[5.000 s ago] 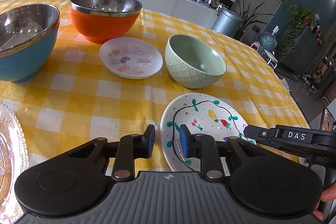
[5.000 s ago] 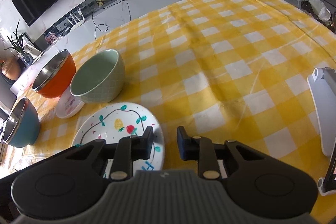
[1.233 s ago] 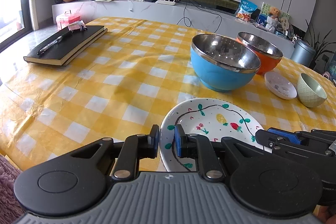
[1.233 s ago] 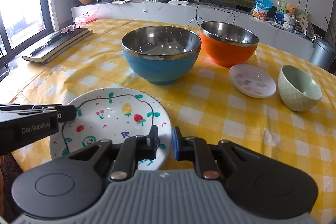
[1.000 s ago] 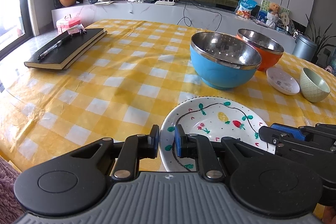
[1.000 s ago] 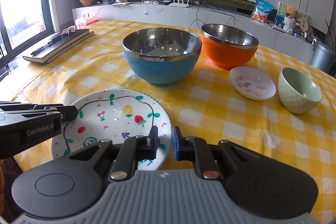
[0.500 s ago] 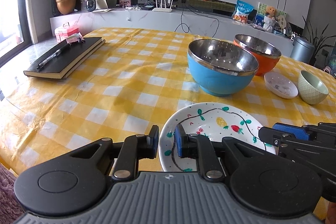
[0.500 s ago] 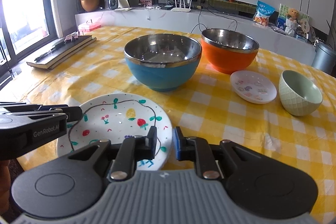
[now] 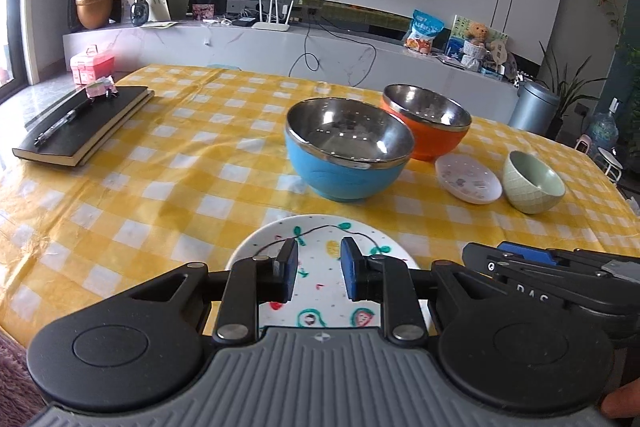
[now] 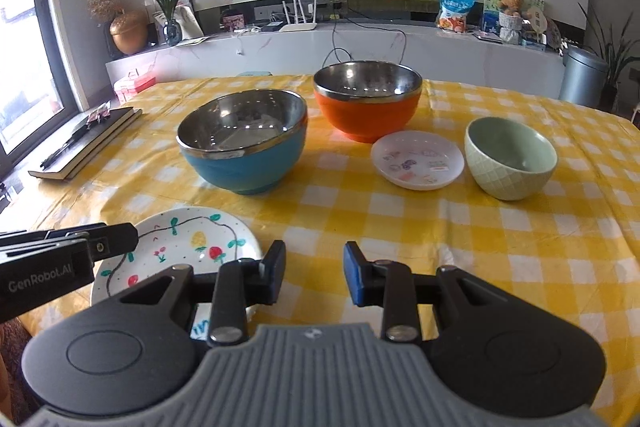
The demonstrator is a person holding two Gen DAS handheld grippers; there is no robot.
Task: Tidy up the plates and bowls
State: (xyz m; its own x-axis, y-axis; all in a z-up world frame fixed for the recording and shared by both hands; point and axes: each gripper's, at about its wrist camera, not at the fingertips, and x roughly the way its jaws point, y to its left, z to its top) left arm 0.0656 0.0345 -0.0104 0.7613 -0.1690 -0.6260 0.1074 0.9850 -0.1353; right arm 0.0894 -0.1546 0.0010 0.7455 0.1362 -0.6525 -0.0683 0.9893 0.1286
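A white painted plate lies flat on the yellow checked cloth near the table's front edge. My left gripper hovers just over the plate's near part; its jaws are opening and the pads press on nothing. In the right wrist view my right gripper stands beside the plate's right rim, its jaws also opening with only cloth between them. Behind the plate stand a blue steel-lined bowl and an orange one. To their right are a small white saucer and a green bowl.
A black notebook with a pen on it lies at the table's far left. Each gripper shows in the other's view: the right one, the left one. A white counter runs behind the table.
Both grippers' jaws have widened off the painted plate's rim and let it go. Both have drawn back and up a little, and the right one has rolled slightly. The plate rests on the cloth.
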